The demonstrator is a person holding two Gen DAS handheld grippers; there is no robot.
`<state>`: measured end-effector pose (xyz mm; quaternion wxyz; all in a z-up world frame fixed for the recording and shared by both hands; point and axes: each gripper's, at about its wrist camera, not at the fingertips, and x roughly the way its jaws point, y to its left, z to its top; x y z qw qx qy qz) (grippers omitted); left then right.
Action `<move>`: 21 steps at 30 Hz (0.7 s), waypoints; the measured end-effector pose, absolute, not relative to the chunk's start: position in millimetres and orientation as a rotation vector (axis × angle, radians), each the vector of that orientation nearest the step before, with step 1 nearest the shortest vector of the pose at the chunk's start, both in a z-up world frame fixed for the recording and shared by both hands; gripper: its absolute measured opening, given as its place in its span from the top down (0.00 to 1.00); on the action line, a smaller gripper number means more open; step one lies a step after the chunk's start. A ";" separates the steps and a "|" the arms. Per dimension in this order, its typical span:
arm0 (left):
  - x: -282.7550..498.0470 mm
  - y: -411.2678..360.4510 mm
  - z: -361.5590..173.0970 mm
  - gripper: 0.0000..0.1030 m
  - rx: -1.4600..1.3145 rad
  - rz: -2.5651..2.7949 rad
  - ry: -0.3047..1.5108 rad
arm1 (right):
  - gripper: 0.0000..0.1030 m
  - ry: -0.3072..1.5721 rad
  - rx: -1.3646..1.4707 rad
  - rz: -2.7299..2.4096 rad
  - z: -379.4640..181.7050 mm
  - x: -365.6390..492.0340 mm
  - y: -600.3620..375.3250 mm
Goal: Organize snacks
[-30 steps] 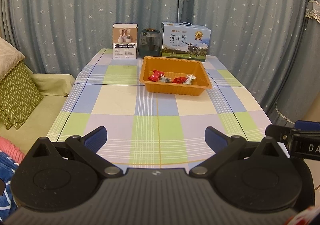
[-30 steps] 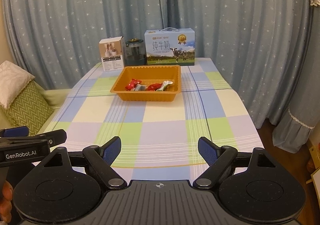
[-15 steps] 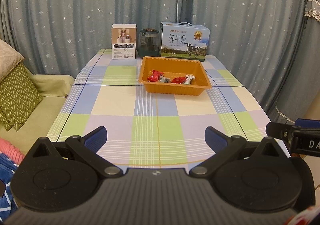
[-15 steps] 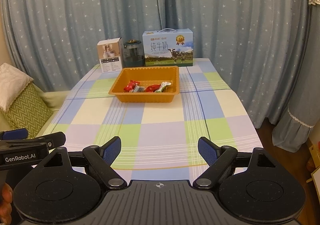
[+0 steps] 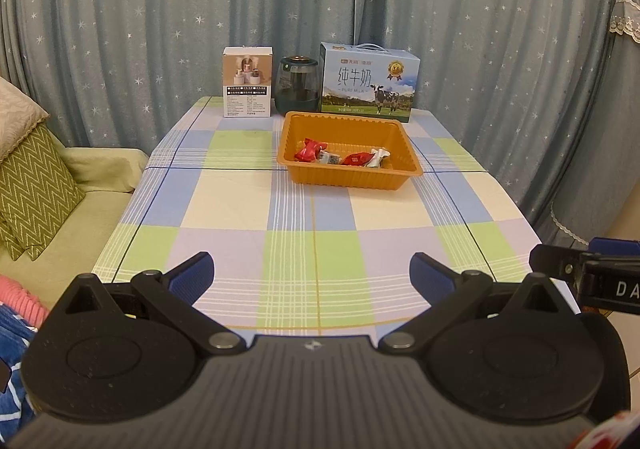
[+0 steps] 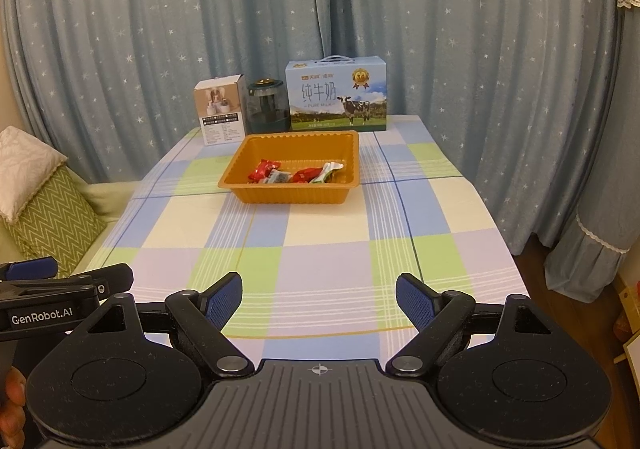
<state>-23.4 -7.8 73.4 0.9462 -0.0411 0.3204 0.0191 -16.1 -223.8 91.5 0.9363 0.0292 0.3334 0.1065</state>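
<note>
On the far left, cushions (image 5: 34,193) are leaning on a sofa (image 5: 80,233) beside the table (image 5: 240,205). The left gripper (image 5: 312,275) is hovering over the table's near edge, its fingers spread wide and holding nothing. At the far end a white box (image 5: 248,87), a dark jar (image 5: 297,85) and a milk carton (image 5: 370,87) are standing in a row before the curtain (image 5: 160,9). Just in front of them the orange tray (image 5: 348,177) is sitting on the cloth, well apart from both grippers, with the wrapped snacks (image 5: 340,157) lying inside along its near wall. To the right, the right gripper (image 6: 319,303) is hanging over the near edge too, fingers spread and empty.
</note>
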 end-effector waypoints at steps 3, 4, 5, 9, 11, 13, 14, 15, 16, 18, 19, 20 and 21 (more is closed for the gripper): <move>-23.2 -8.5 72.7 0.00 -0.083 0.038 0.652 | 0.19 0.681 0.060 0.218 91.3 -16.2 -223.6; -22.9 -8.5 72.8 0.00 -0.084 0.038 0.653 | 0.19 0.682 0.060 0.218 91.3 -16.1 -223.6; -23.0 -8.5 72.8 0.00 -0.084 0.038 0.654 | 0.19 0.682 0.060 0.218 91.5 -15.9 -223.8; -23.0 -9.1 72.3 0.00 -0.084 0.038 0.654 | 0.19 0.682 0.060 0.219 91.4 -16.2 -223.8; -23.2 -9.2 72.2 0.00 -0.084 0.038 0.655 | 0.19 0.682 0.061 0.218 91.2 -15.8 -224.1; -23.2 -9.2 72.3 0.00 -0.084 0.037 0.654 | 0.19 0.682 0.061 0.219 91.3 -15.5 -224.4; -23.3 -9.3 72.2 0.00 -0.084 0.037 0.654 | 0.19 0.682 0.060 0.218 91.1 -15.8 -224.1; -23.2 -9.2 72.3 0.00 -0.084 0.038 0.654 | 0.19 0.682 0.061 0.217 90.9 -16.2 -224.0; -23.1 -9.1 72.3 0.00 -0.085 0.038 0.654 | 0.19 0.682 0.061 0.216 90.7 -16.4 -223.5; -23.2 -9.2 72.3 0.00 -0.084 0.038 0.654 | 0.19 0.682 0.062 0.216 90.8 -16.4 -223.6; -23.2 -9.1 72.4 0.00 -0.084 0.038 0.654 | 0.19 0.682 0.061 0.216 90.7 -16.3 -223.7; -23.1 -9.0 72.4 0.00 -0.084 0.038 0.654 | 0.19 0.682 0.061 0.216 90.9 -16.3 -223.7; -23.1 -9.1 72.5 0.00 -0.084 0.038 0.654 | 0.19 0.682 0.061 0.217 90.9 -16.2 -224.0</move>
